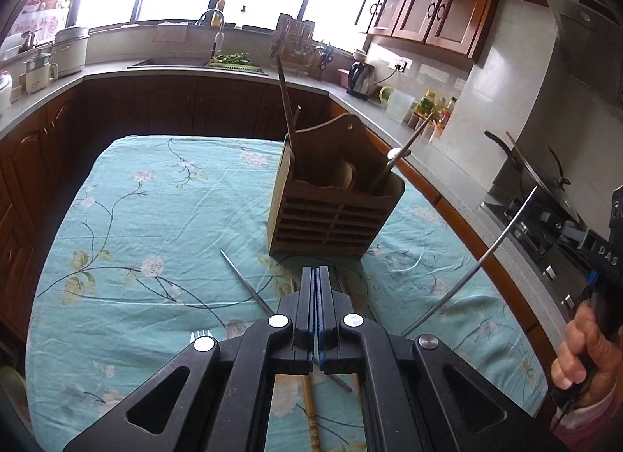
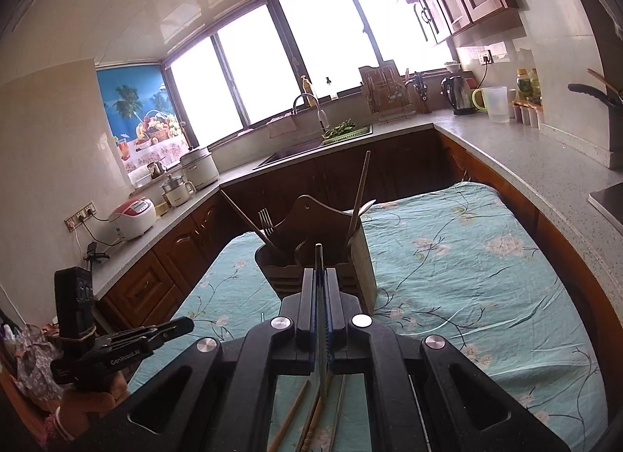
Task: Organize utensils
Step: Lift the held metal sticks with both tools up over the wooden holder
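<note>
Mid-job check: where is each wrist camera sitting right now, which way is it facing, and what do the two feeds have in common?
Left wrist: rides the left gripper, shut and empty, facing the wooden utensil holder; the person's right hand shows at right.
Right wrist: rides the right gripper, shut on a metal chopstick, facing the same holder; the left gripper shows at lower left.
Shared: holder, floral tablecloth, sink, windows.

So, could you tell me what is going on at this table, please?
A person is sorting utensils into a wooden holder on the floral tablecloth. The right gripper is shut on a metal chopstick, raised near the holder. The left gripper is shut and empty. More chopsticks lie loose on the cloth; the holder already has a few utensils.
</note>
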The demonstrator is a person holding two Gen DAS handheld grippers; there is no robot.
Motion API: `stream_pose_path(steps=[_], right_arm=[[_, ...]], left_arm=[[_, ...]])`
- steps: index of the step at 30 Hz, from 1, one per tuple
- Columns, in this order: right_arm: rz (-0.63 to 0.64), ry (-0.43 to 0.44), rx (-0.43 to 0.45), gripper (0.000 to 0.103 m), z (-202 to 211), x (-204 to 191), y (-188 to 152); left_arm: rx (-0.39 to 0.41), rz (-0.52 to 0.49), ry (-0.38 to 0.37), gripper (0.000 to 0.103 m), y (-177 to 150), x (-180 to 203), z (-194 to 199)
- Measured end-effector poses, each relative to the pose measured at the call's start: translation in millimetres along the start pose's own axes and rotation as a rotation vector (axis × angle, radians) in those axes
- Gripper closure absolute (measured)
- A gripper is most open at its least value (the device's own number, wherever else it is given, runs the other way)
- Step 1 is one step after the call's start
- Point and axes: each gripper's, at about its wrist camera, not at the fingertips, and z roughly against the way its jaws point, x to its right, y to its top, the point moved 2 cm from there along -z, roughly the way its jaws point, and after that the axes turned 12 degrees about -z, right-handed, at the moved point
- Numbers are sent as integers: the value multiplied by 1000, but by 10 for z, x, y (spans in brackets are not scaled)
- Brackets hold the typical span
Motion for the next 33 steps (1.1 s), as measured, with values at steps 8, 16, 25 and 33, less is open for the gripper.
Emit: stream_pose_path(steps=[8,16,25,33], right_arm=[[-23,2,15,100,55,71,30],[-52,-16,15,100,59,222,48],[-71,-10,16,100,66,277,61],[-60,3,38,100,147,183,83]], left_arm=[[-187,-85,28,83,150,81,-880],[-323,-173,88,79,79,136,-1680],[-308,-209,95,100,-16,207,-1799],[-67,-56,-23,100,104,144,-925]])
